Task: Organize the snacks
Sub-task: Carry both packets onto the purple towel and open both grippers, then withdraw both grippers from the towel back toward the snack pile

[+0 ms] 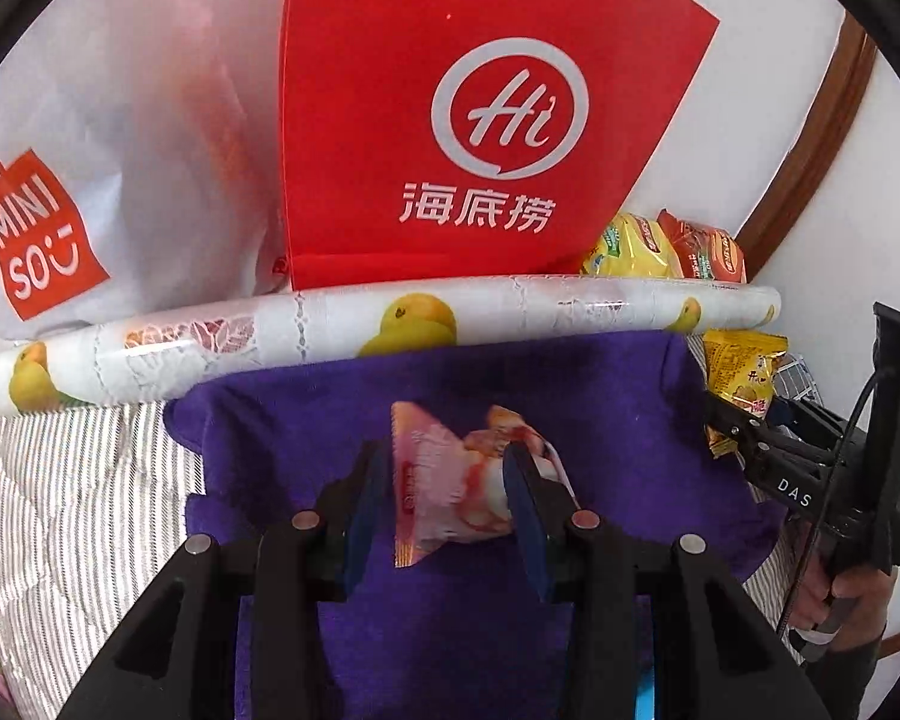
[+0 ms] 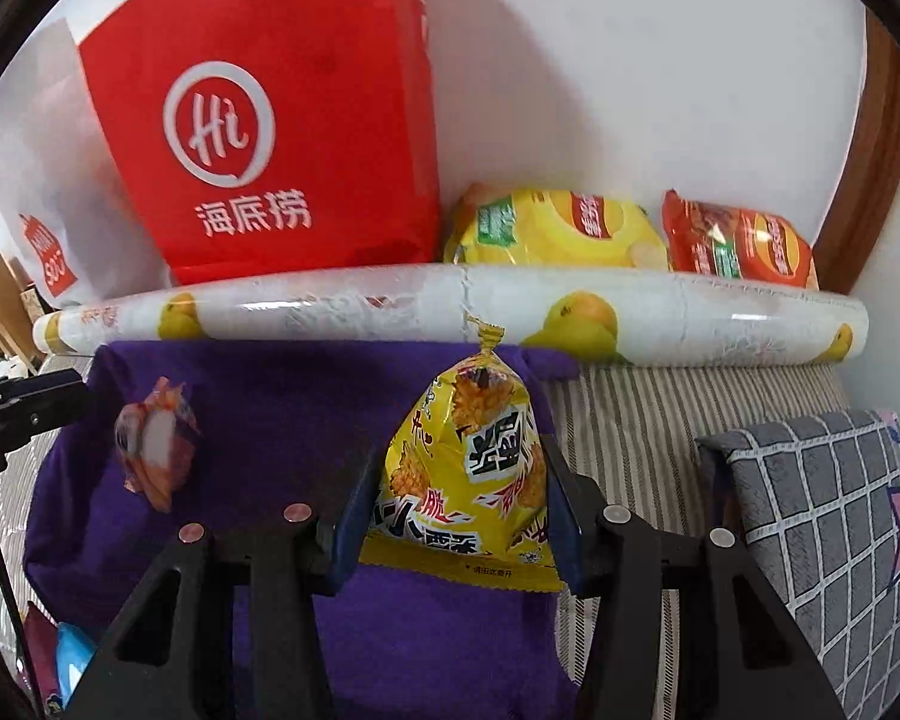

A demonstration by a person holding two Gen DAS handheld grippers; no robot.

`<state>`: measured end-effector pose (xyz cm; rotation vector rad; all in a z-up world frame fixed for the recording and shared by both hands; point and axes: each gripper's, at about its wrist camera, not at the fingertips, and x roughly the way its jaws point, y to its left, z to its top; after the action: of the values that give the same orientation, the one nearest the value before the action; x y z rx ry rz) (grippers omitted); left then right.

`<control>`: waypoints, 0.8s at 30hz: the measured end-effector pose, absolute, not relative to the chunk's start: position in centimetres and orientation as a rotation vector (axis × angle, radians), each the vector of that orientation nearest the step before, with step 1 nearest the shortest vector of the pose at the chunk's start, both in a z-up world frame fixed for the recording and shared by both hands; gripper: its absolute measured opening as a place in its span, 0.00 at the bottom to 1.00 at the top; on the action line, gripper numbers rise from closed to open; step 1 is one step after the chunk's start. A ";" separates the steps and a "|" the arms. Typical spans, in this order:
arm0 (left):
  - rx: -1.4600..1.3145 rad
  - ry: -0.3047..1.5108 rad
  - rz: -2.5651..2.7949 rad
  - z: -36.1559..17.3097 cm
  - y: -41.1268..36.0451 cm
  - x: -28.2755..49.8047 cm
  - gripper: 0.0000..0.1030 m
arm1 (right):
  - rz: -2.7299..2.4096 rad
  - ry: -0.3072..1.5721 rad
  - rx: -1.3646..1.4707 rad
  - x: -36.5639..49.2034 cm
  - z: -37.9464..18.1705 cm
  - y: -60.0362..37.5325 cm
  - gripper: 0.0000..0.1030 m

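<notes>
Purple cloth (image 1: 306, 420): spread on the striped bed (image 1: 78, 480), its far edge against a duck-print roll (image 1: 390, 318).
Left tool (image 1: 450, 498): 2 blue pads clamped on a pink snack packet (image 1: 444, 492), held above the cloth.
Right tool (image 2: 456, 510): clamped on a yellow snack packet (image 2: 468, 468), above the cloth's right edge.
Far edge of bed: red bag (image 2: 282, 120), white bag (image 1: 90, 150), 2 larger chip bags (image 2: 558, 228) along the wall.
Step in hand: probably carrying both packets to a sorting spot.
Next move: likely lowering each packet onto the cloth, side by side, before the pads part.
</notes>
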<state>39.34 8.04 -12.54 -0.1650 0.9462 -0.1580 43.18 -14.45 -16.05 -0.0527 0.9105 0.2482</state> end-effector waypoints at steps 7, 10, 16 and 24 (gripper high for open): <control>-0.168 0.963 -0.170 -12.6 8.1 39.0 0.38 | 0.271 0.955 -0.070 43.3 -17.2 -13.8 0.49; -0.173 0.976 -0.180 -12.7 8.1 38.7 0.39 | 0.280 0.987 -0.070 43.4 -17.7 -13.7 0.50; -0.171 0.992 -0.181 -12.3 7.8 37.6 0.48 | 0.273 0.996 -0.075 42.8 -17.4 -13.8 0.68; -0.157 0.962 -0.176 -9.7 7.5 34.1 0.56 | 0.244 0.942 -0.062 39.0 -13.9 -14.4 0.70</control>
<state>34.11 7.48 -9.68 -0.1568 0.9617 -0.1763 39.04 -14.36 -13.88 -0.0616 0.9416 0.2440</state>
